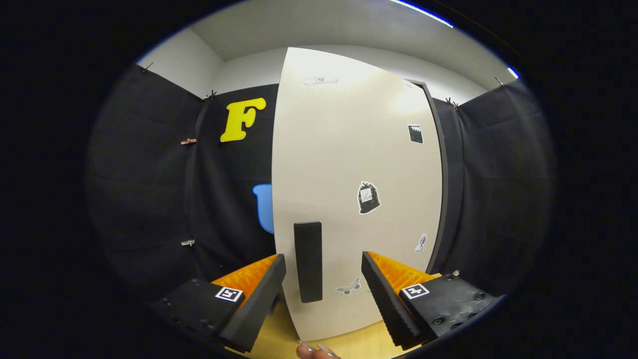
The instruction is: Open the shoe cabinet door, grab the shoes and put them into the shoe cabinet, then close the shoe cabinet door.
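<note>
Gripper view: hand-held gripper (324, 279) is wide open, its fingers on either side of the black handle (308, 262) on the white shoe cabinet door (349, 164), not touching; stickers (368, 198) dot the door.

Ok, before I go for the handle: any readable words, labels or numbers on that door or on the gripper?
None can be read.
Stickers on the white cabinet door: a black bag, a clapperboard, a butterfly and a shoe; any print on them is too small.
Square coded markers on the open gripper: patterns, no letters.
The black handle, between the fingertips, carries no marking.
</note>
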`<state>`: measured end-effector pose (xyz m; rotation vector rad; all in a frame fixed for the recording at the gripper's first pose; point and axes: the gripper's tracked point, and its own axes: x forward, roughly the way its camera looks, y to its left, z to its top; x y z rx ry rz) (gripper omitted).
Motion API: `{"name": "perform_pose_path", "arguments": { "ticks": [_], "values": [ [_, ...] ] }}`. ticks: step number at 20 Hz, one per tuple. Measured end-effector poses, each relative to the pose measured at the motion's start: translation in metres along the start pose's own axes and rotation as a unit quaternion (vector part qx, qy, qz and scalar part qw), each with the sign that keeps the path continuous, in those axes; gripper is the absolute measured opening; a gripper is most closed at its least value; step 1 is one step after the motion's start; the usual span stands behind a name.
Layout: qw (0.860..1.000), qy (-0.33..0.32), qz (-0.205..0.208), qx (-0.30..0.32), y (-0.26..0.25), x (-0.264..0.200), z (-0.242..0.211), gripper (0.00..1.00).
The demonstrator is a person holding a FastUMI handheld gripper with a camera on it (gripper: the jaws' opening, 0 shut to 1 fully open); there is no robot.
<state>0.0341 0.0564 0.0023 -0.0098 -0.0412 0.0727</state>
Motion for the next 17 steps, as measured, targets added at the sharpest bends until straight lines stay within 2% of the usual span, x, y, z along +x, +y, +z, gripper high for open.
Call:
{"name": "perform_pose_path", "arguments": {
  "ticks": [17],
  "values": [
    [1.000, -0.006, 0.001, -0.010, -0.0057, -0.0041, 0.0017, 0.98]
  ]
}}
